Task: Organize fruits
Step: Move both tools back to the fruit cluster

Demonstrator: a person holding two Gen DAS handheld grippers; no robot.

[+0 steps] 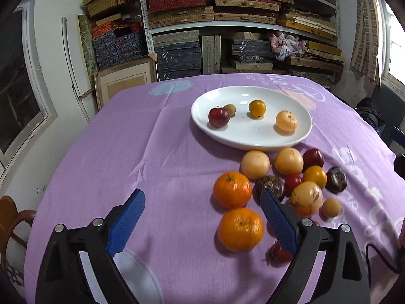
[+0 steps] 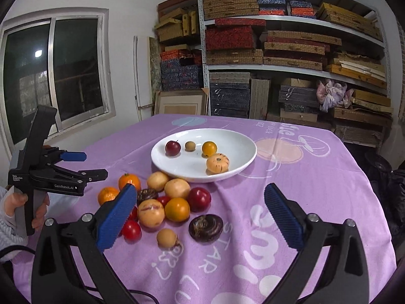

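A white plate (image 1: 202, 126) (image 2: 162, 167) sits mid-table and holds a red plum (image 1: 218, 117) (image 2: 173, 147), a small tan fruit (image 1: 229, 109), a yellow-orange fruit (image 1: 257, 108) and a pale striped fruit (image 1: 286, 121) (image 2: 217, 163). In front of it a loose pile of fruit (image 2: 174, 202) lies on the cloth, with two mandarins (image 1: 232, 189) (image 1: 240, 229). My left gripper (image 1: 202, 200) stands open above the cloth, the mandarins between its fingers but untouched. My right gripper (image 2: 200, 192) is open over a dark purple fruit (image 2: 205, 228), holding nothing.
A purple printed tablecloth (image 2: 316, 177) covers the table. A person's hand (image 2: 38, 212) holds the left gripper's handle at the table's left edge. Shelves of stacked boxes (image 2: 278, 50) stand behind the table, and a window (image 2: 50, 76) is on the left wall.
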